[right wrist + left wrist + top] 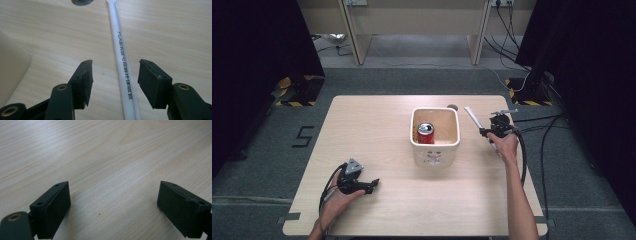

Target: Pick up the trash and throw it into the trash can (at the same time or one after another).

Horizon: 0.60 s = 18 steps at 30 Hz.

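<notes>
Right now the risk is a missed or skewed pickup: the wrapped straw [124, 75] is thin and lies flat on the surface [175, 37], so if the right gripper [115, 82] closes a little too high the pads would likely meet above it, and if it closes off-centre one pad could push the straw sideways or roll it out of reach. The paper wrapper could also crease or slip through a light pinch.

Between the right gripper's jaws the straw runs lengthwise, from below the fingertips up and away past them, a little nearer the right-hand pad than the other. The jaws stand part-way closed but released, with bare wood showing on each side of the straw, so nothing is gripped yet. Beyond the fingertips the straw's far end lies near a small dark round object [81, 2]. Off to the left of these jaws sits the rounded corner of a cream bin [11, 75]; in the high view that bin [435, 146] holds a red can [426, 133].

Meanwhile the left gripper [113, 205] rests low over bare surface, jaws spread wide with nothing between them, well apart from the straw.
</notes>
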Tool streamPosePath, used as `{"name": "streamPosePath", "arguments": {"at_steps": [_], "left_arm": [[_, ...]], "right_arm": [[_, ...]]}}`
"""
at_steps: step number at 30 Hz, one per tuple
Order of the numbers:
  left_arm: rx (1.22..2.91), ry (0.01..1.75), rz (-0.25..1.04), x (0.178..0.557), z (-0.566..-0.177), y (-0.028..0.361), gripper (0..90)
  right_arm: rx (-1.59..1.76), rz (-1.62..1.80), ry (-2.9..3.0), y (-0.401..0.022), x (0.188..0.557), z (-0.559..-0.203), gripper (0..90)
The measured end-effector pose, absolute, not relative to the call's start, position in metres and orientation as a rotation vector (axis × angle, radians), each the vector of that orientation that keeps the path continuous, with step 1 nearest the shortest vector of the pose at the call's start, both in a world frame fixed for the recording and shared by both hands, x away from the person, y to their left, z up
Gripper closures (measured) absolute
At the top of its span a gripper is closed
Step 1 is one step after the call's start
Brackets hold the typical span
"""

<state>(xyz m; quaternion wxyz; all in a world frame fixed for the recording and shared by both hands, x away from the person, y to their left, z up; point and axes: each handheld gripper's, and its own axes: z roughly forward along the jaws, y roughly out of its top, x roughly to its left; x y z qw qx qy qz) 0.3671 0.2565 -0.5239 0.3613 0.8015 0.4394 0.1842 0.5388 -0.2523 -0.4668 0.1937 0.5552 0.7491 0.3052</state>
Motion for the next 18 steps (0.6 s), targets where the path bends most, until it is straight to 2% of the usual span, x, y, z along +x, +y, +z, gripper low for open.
{"name": "streamPosePath", "arguments": {"at_steps": [18], "left_arm": [[2.065,1.132,0.475,0.367,-0.524,0.256,10.8]], "right_arm": [[1.59,0.832,2.085,-0.256,0.543,-0.488,56.0]]}}
